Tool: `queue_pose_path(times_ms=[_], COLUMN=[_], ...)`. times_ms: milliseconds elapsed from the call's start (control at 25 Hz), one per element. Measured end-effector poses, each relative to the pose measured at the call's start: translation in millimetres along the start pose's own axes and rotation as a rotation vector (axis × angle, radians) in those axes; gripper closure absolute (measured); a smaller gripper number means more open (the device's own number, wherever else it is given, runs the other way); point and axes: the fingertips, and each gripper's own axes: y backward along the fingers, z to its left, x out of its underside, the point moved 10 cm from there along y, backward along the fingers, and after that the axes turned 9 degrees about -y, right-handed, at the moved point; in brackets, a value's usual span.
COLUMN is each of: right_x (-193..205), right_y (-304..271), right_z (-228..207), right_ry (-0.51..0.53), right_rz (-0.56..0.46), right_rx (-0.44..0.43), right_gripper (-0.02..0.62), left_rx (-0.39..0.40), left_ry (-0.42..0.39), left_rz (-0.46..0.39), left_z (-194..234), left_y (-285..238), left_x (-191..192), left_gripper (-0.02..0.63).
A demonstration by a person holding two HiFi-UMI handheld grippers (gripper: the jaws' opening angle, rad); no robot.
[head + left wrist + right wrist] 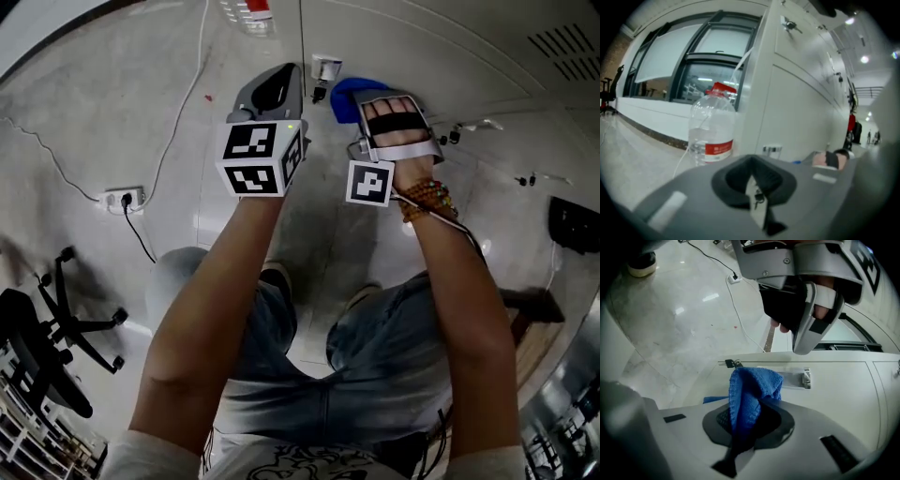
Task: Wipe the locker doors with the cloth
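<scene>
My right gripper (747, 423) is shut on a bunched blue cloth (752, 394), which stands up out of the jaws close to a white locker door (829, 399). A key (731, 363) hangs in the lock at that door's edge. In the head view the cloth (349, 94) shows just beyond the right gripper (380, 108), low against the lockers (441, 56). Beside it on the left, my left gripper (270, 92) is held at about the same height. The left gripper (754, 180) is shut with nothing in its jaws, facing along the locker fronts (797, 112).
A large water bottle with a red label (712, 124) stands on the floor by the lockers' end. A power strip (122, 198) with cables lies on the floor at left, and an office chair (56, 337) is further left. The person's legs fill the lower head view.
</scene>
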Motion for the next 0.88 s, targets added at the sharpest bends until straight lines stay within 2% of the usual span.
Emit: queue_pose_path(times_ms=[160,320,480,600,760,880], right_x=[-8,-14,-20,-21,-19,-17], right_y=[22,49,72,86,98,98], right_z=[-40,-87,-127,-151,-167,-165], right_ry=[-0.040,-0.057,-0.058,-0.099,-0.116,-0.088], right_rz=[0.005,-0.006,-0.026,-0.031,-0.031,-0.045], right_rx=[0.033,0.149,0.246,0.295,0.331,0.346], right_gripper=[0.549,0.549,0.549,0.549,0.549,0.549], left_rx=[0.025,0.035,0.043,0.058,0.081,0.078], left_ry=[-0.014,0.009,-0.009,-0.027,-0.094,-0.082], left_rz=[-0.048,-0.101,-0.136,-0.155,-0.180,-0.187], left_z=[-12,-18,-25,-30,-37,-35], left_y=[10,18,25,30,37,37], left_x=[-30,-57,-81,-101,-124,-128], left_gripper=[0.604,0.604,0.604,0.604,0.604,0.604])
